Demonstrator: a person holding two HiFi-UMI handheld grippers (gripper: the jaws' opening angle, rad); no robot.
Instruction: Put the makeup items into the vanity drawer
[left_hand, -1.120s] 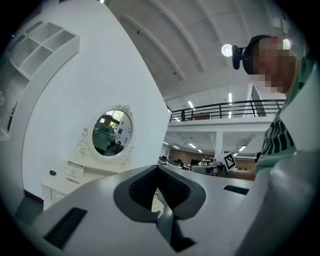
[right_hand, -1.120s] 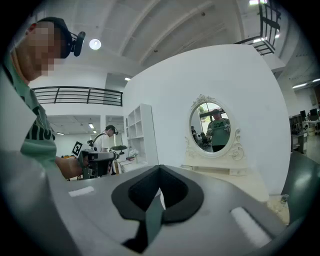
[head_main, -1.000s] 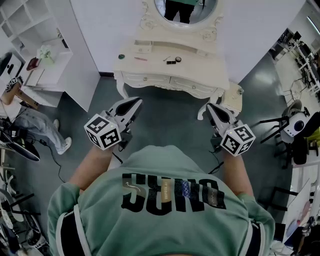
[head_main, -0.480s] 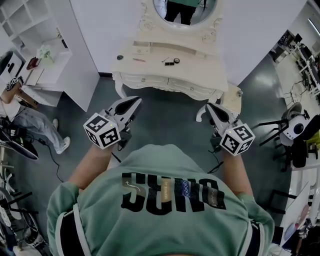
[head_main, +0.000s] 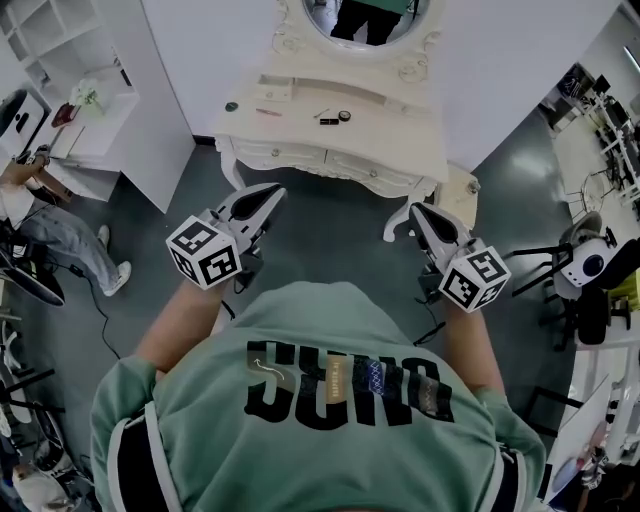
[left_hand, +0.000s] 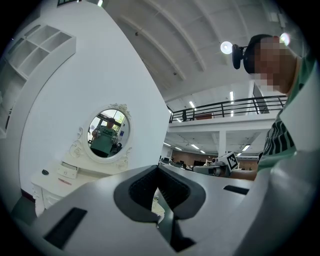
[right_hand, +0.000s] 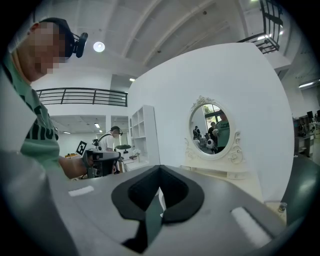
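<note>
Head view: the makeup items (head_main: 343, 116) are seen lying on the vanity (head_main: 400, 140) top, too small to be told apart. The drawer (head_main: 290, 156) fronts below them are closed. The mirror (head_main: 365, 15) above the vanity is cut off by the frame edge, and the vanity's legs are partly hidden. The left gripper (head_main: 268, 192) and right gripper (head_main: 415, 212) are held in front of the vanity, well short of it. Each has its jaws pressed together with nothing between them. Compared with a second ago, the vanity is seen slightly higher and further left, and more of the mirror is cropped; the grippers are placed much as before.
</note>
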